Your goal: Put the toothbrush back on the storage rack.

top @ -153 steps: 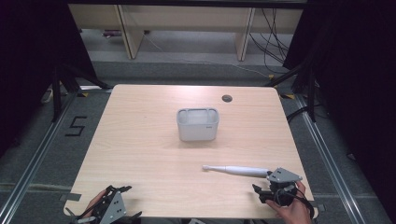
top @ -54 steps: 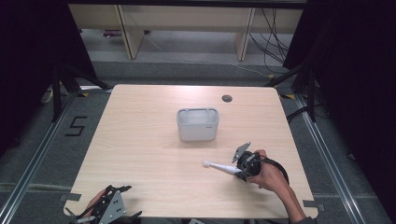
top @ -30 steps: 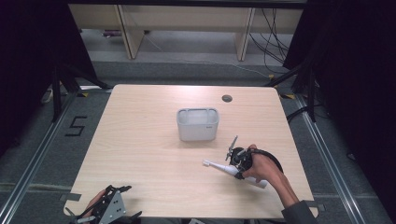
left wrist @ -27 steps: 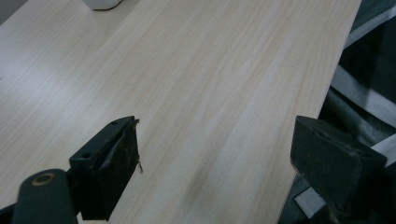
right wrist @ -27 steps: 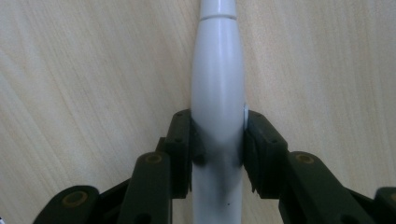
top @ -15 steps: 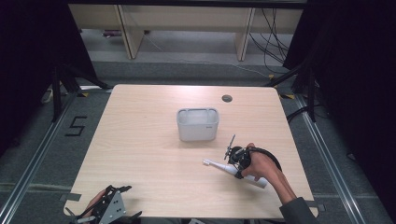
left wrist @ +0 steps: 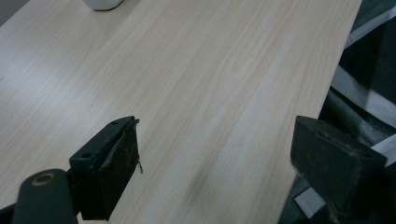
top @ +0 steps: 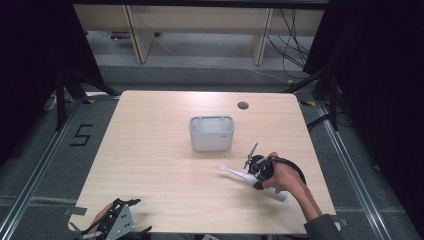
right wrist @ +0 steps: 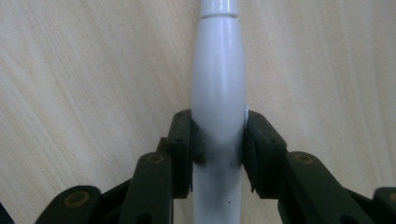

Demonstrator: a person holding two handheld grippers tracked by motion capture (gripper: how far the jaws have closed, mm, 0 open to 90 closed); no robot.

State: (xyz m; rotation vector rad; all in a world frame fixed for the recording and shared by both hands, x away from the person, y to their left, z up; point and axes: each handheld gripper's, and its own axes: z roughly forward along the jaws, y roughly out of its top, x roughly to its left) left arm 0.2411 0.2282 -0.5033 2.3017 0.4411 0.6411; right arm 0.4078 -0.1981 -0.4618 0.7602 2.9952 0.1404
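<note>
A long white tapered handle, like an electric toothbrush [top: 231, 172], lies on the wooden table [top: 150, 165] right of centre, its thin tip pointing left. My right gripper [top: 257, 171] is shut on its middle, held by a hand coming in from the lower right. In the right gripper view the two black jaws press both sides of the white handle [right wrist: 218, 88], and my right gripper [right wrist: 218, 140] points along it. My left gripper [top: 112, 225] rests at the front left edge of the table. In its own view my left gripper [left wrist: 215, 158] stands open over bare wood.
A white rectangular container [top: 211, 133] stands at the table's centre, behind the handle; its base shows at the top of the left gripper view [left wrist: 102, 3]. A small round hole [top: 243, 105] sits near the far edge. Dark floor and rails surround the table.
The right gripper has come from the front right corner to the handle's middle and shut on it. The handle has turned slightly. The left gripper has stayed still.
</note>
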